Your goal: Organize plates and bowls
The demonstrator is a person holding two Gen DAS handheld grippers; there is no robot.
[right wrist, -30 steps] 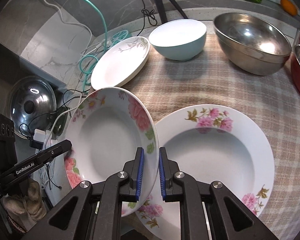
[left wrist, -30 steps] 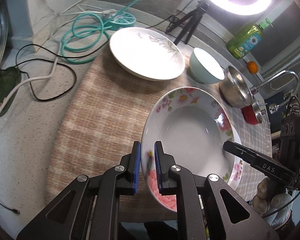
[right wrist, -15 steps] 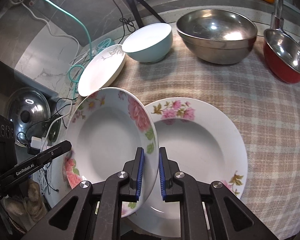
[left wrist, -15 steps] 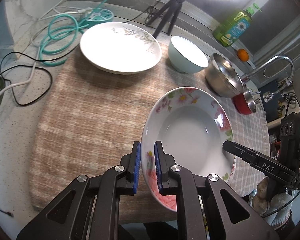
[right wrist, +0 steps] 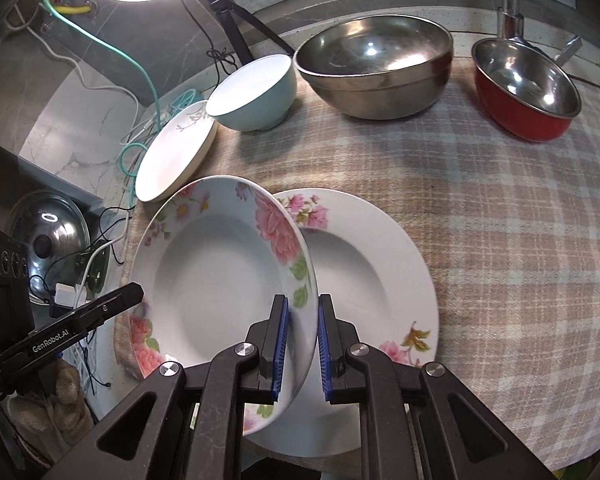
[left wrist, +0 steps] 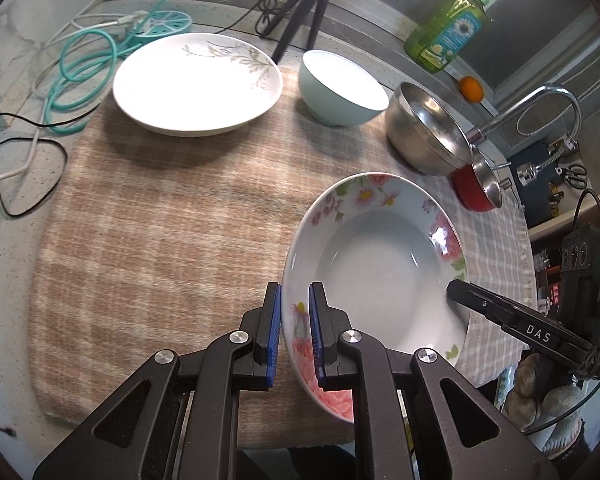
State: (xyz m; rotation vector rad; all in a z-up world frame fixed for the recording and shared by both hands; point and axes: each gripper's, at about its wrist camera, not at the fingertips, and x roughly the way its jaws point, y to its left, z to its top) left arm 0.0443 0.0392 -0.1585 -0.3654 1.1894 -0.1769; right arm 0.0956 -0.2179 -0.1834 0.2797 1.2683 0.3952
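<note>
Above the counter (left wrist: 12, 216) each tool, left (left wrist: 294, 334) and right (right wrist: 302, 350), pinches the flowered plate's (right wrist: 220, 276) opposite rims, steadying it for stacking onto the second plate (right wrist: 376, 276).

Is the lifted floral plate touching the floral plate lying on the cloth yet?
Cannot tell. In the right wrist view the held floral plate overlaps the resting floral plate, hiding any gap.

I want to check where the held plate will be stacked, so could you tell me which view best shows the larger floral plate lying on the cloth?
The right wrist view shows it best: the larger floral plate lies flat on the checked cloth, partly behind the held floral plate. The left wrist view does not show it; the held plate blocks that side.
</note>
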